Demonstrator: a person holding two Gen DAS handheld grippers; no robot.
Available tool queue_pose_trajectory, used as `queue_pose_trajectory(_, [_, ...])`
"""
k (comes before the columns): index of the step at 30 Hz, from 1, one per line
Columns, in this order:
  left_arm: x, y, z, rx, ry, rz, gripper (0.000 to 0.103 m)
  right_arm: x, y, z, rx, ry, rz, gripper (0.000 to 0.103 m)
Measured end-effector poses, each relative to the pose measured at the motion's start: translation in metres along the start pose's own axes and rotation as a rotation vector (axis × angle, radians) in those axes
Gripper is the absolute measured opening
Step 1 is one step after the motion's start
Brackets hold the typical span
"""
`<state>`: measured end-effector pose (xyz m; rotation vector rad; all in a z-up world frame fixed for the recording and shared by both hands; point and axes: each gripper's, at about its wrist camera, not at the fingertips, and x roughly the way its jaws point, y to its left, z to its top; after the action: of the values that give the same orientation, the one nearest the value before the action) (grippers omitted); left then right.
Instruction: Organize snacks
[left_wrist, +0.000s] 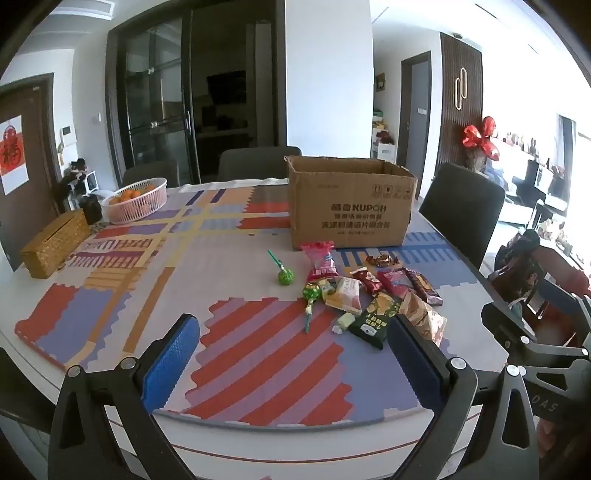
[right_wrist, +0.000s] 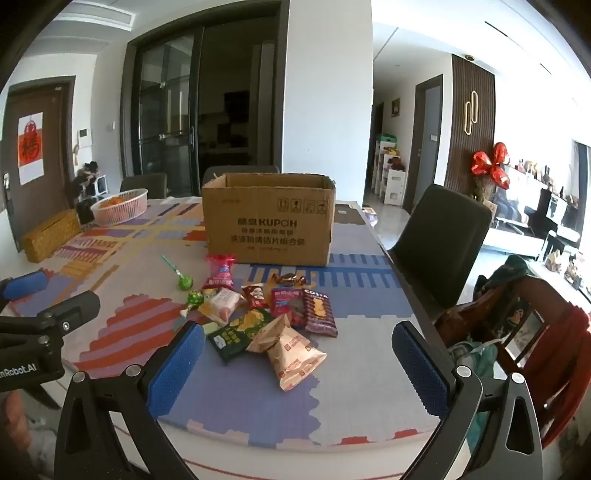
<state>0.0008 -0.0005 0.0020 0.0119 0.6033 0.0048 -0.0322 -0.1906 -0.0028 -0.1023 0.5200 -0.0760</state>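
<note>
A pile of small snack packets (left_wrist: 373, 291) (right_wrist: 266, 314) lies on the patterned table mat in front of an open cardboard box (left_wrist: 351, 206) (right_wrist: 269, 221). A green lollipop (left_wrist: 284, 275) (right_wrist: 184, 281) lies apart, left of the pile. A second lollipop (left_wrist: 310, 295) sits at the pile's left edge. A tan packet (right_wrist: 291, 354) is nearest the right gripper. My left gripper (left_wrist: 295, 358) is open and empty, above the table's near edge, short of the pile. My right gripper (right_wrist: 299, 362) is open and empty, just short of the tan packet.
A pink basket of oranges (left_wrist: 135, 199) and a woven box (left_wrist: 55, 243) stand at the far left of the table. Dark chairs (right_wrist: 443, 240) stand along the far and right sides. A red wooden chair with clothes (right_wrist: 535, 332) is at the right.
</note>
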Motion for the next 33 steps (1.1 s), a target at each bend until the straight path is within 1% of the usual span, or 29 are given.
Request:
queue_pose_trajectory(4, [-0.0073, 0.0009, -0.0011, -0.006, -0.026, 0.003, 0.103, -0.0006, 0.0005, -0.0002, 0.004, -0.002, 0.002, 0.102])
queue_pose_trajectory(7, [-0.0088, -0.0001, -0.0018, -0.006, -0.018, -0.012, 0.103, -0.0009, 0.0004, -0.0002, 0.006, -0.007, 0.001, 0.102])
queue_pose_trajectory(33, [-0.0061, 0.0014, -0.0021, -0.002, -0.011, -0.012, 0.103, -0.0025, -0.0002, 0.0007, 0.005, -0.016, 0.0, 0.102])
